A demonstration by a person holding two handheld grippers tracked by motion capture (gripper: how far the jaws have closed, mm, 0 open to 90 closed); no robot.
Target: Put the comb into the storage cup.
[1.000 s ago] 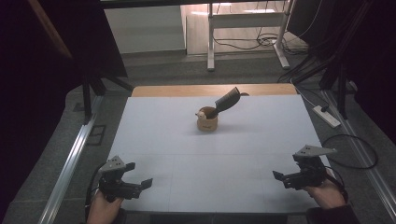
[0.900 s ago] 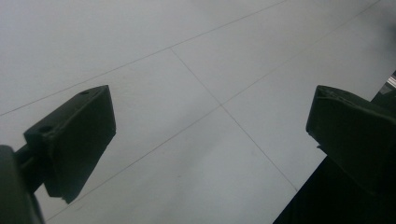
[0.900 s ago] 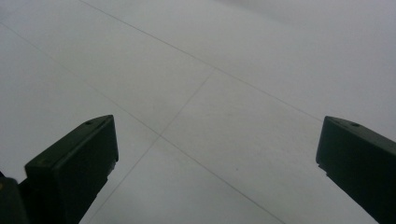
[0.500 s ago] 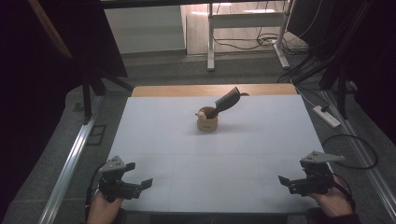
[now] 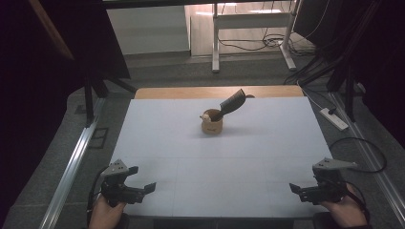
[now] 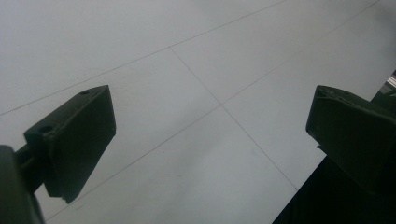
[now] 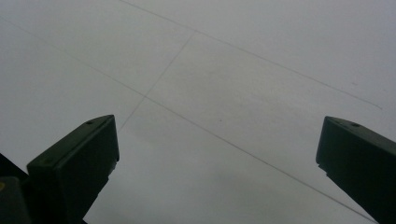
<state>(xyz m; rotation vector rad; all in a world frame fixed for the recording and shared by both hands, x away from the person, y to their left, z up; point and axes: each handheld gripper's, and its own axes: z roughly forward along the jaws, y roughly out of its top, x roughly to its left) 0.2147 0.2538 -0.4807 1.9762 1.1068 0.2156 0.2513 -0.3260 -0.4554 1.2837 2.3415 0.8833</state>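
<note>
Resting apart: two tongs [image 5: 149,187] [image 5: 294,187], both released; one cup [image 5: 212,125], one brush [image 5: 232,102].

No readable text, label, brand, number or sign anywhere. Only thin ruled lines across the white counter [image 5: 215,162], forming no letters or figures. Nothing legible on the wooden cup [image 5: 212,125], on the dark brush [image 5: 231,103] leaning in it, or on either hand-held gripper.
</note>
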